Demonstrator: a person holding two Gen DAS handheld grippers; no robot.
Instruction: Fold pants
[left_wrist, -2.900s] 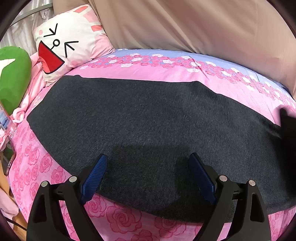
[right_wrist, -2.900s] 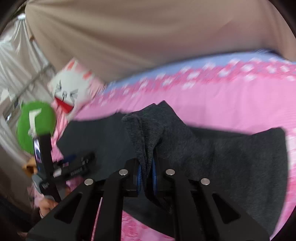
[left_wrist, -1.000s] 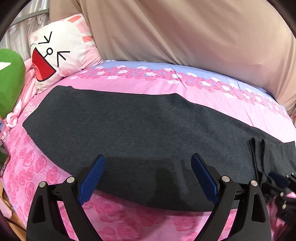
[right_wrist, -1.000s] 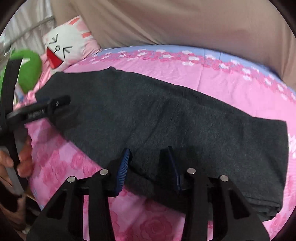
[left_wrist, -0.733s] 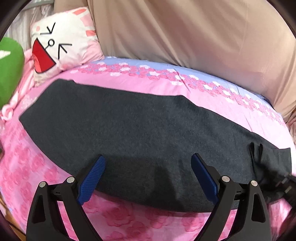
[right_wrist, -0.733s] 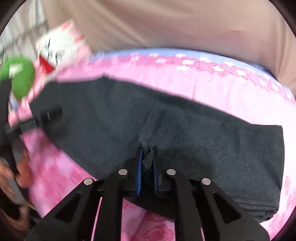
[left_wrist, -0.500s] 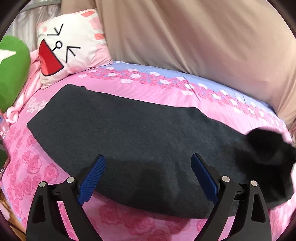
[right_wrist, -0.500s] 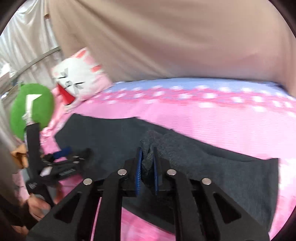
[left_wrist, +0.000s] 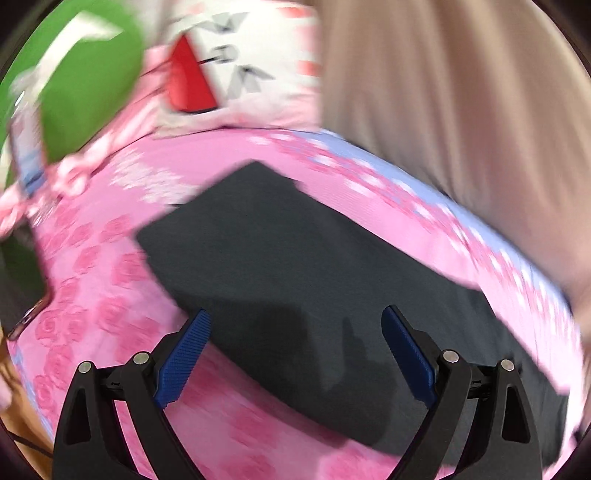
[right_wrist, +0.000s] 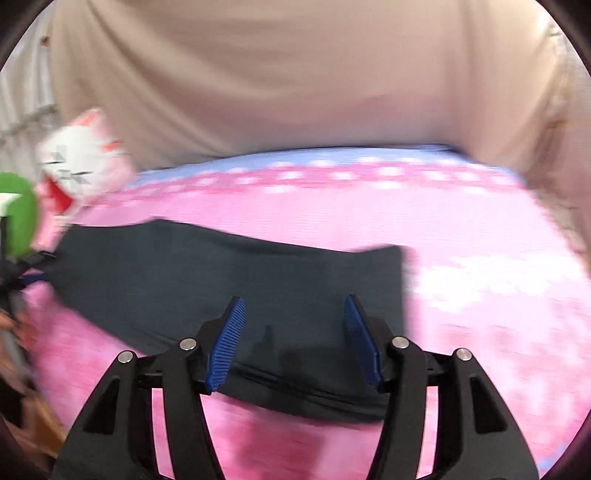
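Left wrist view shows the dark grey pants (left_wrist: 295, 280) lying flat on the pink rose-patterned bed (left_wrist: 92, 302). Over the pants' near edge, the left tool (left_wrist: 295, 354) hangs with its fingers wide apart, holding nothing. Over that same edge the right tool (right_wrist: 293, 339) is also spread and empty. Beyond the pants' far end sit a cartoon-face pillow (left_wrist: 236, 74) and a green cushion (left_wrist: 85, 85).

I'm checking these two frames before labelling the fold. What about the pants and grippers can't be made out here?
- Left wrist view: the pants run behind the left gripper and off the right edge, so their full length is cut off.
- Right wrist view: motion blur smears the pants; layers and seams are unreadable.
- Right wrist view: the right gripper covers the near hem.
- Both views: the pillow face is blurred.
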